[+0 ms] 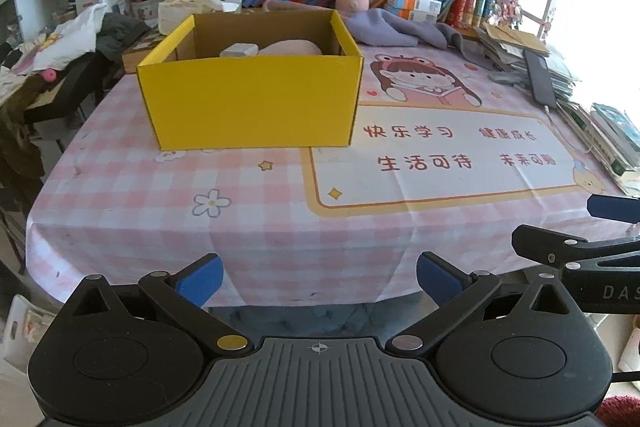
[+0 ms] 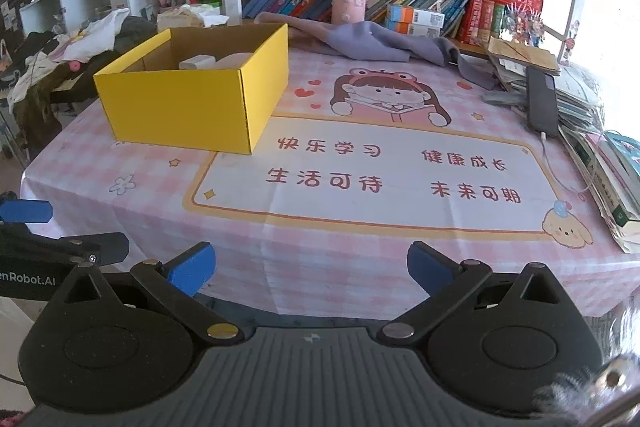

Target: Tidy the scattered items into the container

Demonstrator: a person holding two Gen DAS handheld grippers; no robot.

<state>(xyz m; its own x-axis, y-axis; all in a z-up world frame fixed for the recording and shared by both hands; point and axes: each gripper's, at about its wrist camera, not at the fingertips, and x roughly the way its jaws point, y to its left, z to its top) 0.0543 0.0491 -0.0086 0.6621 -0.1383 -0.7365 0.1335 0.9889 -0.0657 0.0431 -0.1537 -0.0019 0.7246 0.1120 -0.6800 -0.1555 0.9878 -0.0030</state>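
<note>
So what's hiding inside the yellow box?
Inside the yellow box a small white block and something rounded and pale pink peek over the front wall. That wall covers the bottom, so anything lower stays hidden.

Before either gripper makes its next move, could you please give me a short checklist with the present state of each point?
1. Left gripper open, nothing between its fingers: ok.
2. Right gripper open, nothing between its fingers: ok.
3. Yellow cardboard box upright on the tablecloth, top open: ok.
4. Items already in the box: a white block and a pink rounded thing show above the rim: ok.
5. Loose items left on the open tablecloth in front of the box: none seen: ok.
6. Whether the black phone on the book pile and the purple cloth belong to the tidy-up: cannot tell.
</note>
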